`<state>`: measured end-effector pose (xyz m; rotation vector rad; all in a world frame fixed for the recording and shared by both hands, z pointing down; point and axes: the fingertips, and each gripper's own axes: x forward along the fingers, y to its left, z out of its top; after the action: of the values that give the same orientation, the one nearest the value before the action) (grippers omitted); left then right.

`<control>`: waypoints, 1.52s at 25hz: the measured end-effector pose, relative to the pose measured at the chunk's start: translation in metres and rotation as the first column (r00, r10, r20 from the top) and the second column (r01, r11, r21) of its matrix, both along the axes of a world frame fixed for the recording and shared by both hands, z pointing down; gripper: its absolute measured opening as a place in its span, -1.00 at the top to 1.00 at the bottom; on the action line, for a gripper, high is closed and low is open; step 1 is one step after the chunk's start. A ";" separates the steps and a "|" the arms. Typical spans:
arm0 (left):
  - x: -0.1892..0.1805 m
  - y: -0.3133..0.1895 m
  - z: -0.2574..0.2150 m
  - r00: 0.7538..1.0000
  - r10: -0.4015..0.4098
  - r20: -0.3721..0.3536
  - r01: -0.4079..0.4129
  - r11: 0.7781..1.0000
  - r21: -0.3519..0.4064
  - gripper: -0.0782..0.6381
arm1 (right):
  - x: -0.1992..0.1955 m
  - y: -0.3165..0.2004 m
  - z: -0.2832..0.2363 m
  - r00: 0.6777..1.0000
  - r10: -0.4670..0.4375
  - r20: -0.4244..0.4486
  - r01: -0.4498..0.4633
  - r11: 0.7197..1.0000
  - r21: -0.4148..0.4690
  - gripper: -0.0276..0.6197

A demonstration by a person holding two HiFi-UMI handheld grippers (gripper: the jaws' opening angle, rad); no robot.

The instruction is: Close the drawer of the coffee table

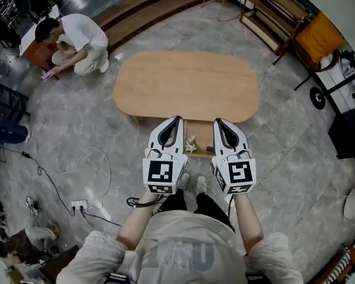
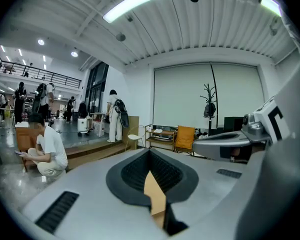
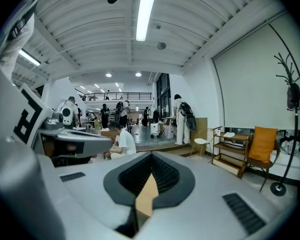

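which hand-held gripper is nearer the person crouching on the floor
The left hand-held gripper: it is on the side of the open drawer toward the crouching person; the right hand-held gripper is on the far side.

The head view looks steeply down from above the person, close over the left gripper (image 1: 178,119) and right gripper (image 1: 216,123), with the oval light-wood coffee table (image 1: 186,84) at frame centre. Each gripper view sits low on its gripper and faces nearly level across the room. All three share the crouching person in a white shirt (image 1: 77,43) and the orange-cushioned chair (image 1: 316,37).
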<state>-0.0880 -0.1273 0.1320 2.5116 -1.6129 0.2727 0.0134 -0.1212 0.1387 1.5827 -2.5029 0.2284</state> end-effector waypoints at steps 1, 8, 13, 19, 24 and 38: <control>0.003 -0.003 0.012 1.000 0.006 0.004 -0.006 1.000 -0.009 0.76 | 0.003 -0.005 0.007 1.000 0.005 0.003 -0.005 1.000 -0.002 0.90; 0.024 -0.028 0.126 1.000 -0.011 0.009 0.012 0.996 -0.084 0.76 | 0.032 -0.026 0.107 0.999 0.034 -0.009 -0.035 0.995 -0.092 0.90; 0.038 -0.025 0.203 1.000 0.013 0.012 -0.012 0.996 -0.091 0.76 | 0.049 -0.022 0.191 0.998 0.068 -0.001 -0.068 0.989 -0.128 0.90; 0.046 0.004 0.314 1.000 0.004 0.026 0.001 0.983 -0.183 0.76 | 0.052 -0.006 0.293 0.996 0.087 0.027 -0.080 0.979 -0.186 0.90; 0.058 0.026 0.364 0.999 0.038 0.015 -0.035 0.982 -0.184 0.76 | 0.049 0.016 0.352 0.995 0.092 0.025 -0.084 0.971 -0.226 0.90; 0.105 0.043 0.410 0.915 0.369 0.164 -0.324 0.913 -0.248 0.40 | 0.067 0.037 0.385 0.997 0.077 0.009 -0.072 0.959 -0.275 0.90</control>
<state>0.0166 -0.0842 0.5416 2.6512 -1.1034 0.7328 0.0806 -0.0839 0.5234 1.5666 -2.3054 0.5776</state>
